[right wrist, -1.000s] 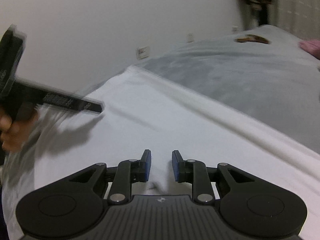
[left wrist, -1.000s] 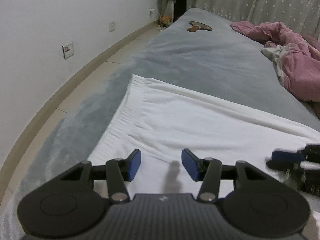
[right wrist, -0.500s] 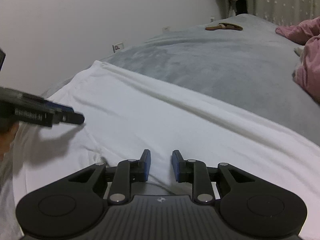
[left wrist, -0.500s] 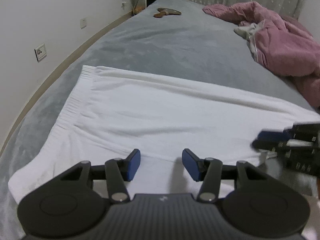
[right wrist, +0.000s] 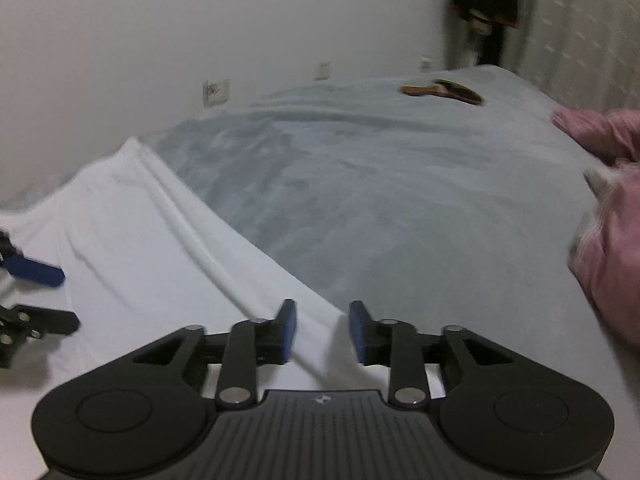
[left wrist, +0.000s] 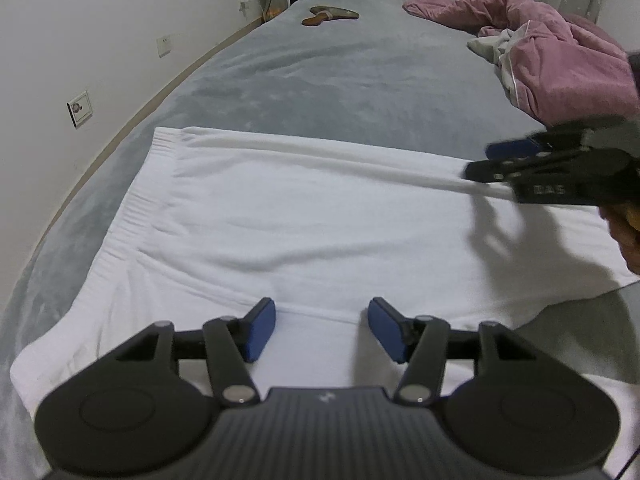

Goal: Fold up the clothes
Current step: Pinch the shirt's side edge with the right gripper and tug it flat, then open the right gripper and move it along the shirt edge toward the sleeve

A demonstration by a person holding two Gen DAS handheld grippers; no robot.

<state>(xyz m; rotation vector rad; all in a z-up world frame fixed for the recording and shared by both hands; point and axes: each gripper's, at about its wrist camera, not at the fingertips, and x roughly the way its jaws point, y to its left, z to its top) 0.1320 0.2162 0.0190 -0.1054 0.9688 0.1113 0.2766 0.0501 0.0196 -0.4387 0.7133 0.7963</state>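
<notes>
A white garment (left wrist: 312, 216) with an elastic waistband at its left end lies spread flat on the grey bed (left wrist: 360, 80). My left gripper (left wrist: 322, 330) hovers open just above the garment's near edge, nothing between its blue pads. In the left wrist view, my right gripper (left wrist: 486, 160) hangs blurred over the garment's far right edge, with part of a hand behind it. In its own view, the right gripper (right wrist: 322, 332) is open over the garment's (right wrist: 132, 240) long far edge, holding nothing. The left gripper (right wrist: 60, 298) shows at the left border there.
A crumpled pink quilt (left wrist: 560, 68) lies at the right of the bed, also seen in the right wrist view (right wrist: 608, 208). A brown paddle (left wrist: 330, 16) rests at the far end. A white wall with sockets (left wrist: 82, 108) runs along the left. Curtains hang behind.
The right gripper has moved from the garment's near part to its far right edge and turned toward the pink quilt. The left gripper has drawn back slightly, so more of the garment shows.
</notes>
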